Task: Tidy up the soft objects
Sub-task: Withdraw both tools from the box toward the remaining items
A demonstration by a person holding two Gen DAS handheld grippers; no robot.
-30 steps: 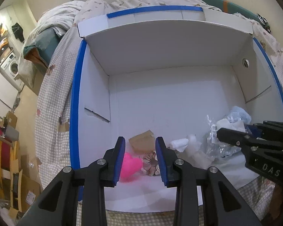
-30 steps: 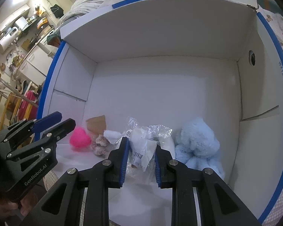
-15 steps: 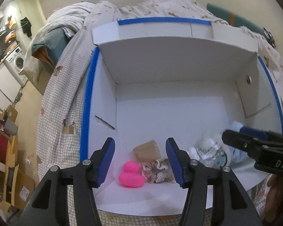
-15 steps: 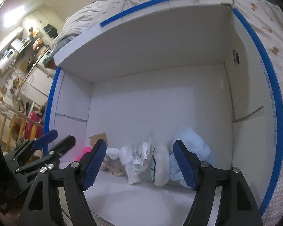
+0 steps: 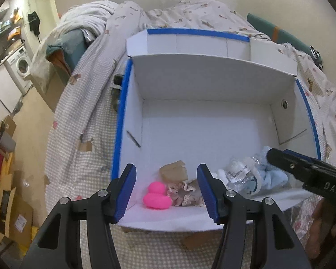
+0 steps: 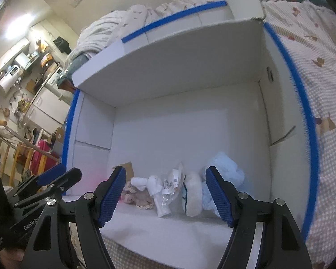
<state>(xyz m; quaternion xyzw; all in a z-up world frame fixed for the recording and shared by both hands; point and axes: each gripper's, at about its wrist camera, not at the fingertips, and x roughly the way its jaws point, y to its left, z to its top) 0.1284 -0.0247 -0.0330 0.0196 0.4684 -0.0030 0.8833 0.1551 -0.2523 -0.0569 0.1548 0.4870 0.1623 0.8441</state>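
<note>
Reaching in again carries some risk, because the soft things lie close together along the 6 o'clock wall of the white box [image 5: 203, 132] on the bed. From the left: pink duck [image 5: 156, 195], frilly cloth [image 5: 184, 194], plastic bag [image 6: 171, 189], blue plush [image 6: 226, 174]. Left gripper [image 5: 166, 192] and right gripper [image 6: 165, 194] both hang above with fingers wide, holding nothing. A pinch on the bag could slip, or drag its touching neighbours.

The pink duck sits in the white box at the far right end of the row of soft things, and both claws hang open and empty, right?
Not quite. The pink duck is at the left end of the row in the white box; the left wrist view shows it. The light blue plush is at the right end. Both the left claw and the right claw are open and empty.
</note>
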